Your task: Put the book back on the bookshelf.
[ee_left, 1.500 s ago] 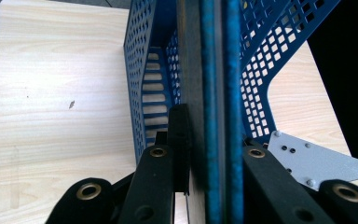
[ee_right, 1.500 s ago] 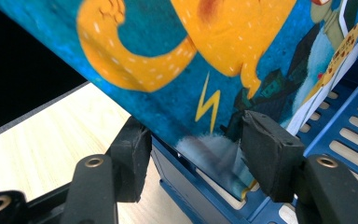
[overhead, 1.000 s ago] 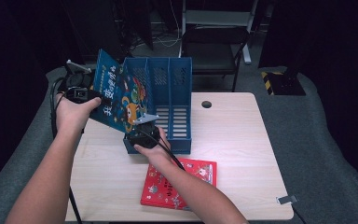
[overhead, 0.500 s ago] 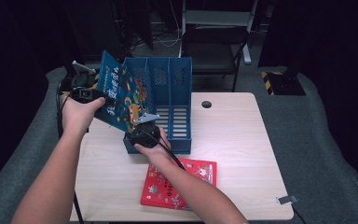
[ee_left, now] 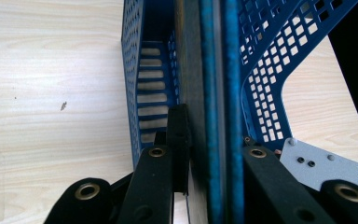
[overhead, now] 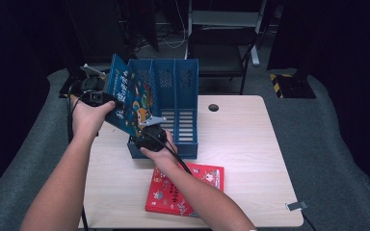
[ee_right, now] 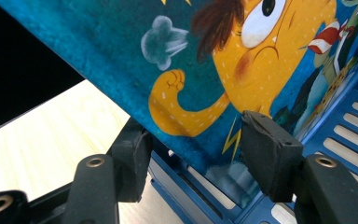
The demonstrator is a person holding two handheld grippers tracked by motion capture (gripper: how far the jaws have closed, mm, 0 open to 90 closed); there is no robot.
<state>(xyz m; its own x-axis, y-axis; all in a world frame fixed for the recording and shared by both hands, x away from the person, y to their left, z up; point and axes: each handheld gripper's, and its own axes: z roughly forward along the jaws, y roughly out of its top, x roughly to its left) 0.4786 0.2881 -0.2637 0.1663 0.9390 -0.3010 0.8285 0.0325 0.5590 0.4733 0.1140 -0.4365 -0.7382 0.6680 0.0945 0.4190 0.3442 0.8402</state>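
In the left gripper view the two black jaws are pressed against the opposite faces of a blue picture book (ee_left: 209, 107), pinching it edge-on; the book's lower end dips into the left compartment of a blue perforated file rack (ee_left: 265, 84). From above, the left gripper (overhead: 95, 97) holds the book's upper left edge, so the cover leans tilted over the rack's left side with one corner standing above the rack wall. The right gripper (ee_right: 193, 156) has its jaws spread, one to each side of the book's lower edge — the left jaw sits below the cover and the right jaw lies against the printed yellow cartoon figure, though whether either jaw touches is hard to tell. In the high view the right gripper (overhead: 150, 136) sits at the rack's front left corner. The rack's middle and right compartments show only their slotted floors. A red picture book (overhead: 207, 175) lies flat on the light wooden table (overhead: 250, 144), just in front of the rack — partly under the right forearm.
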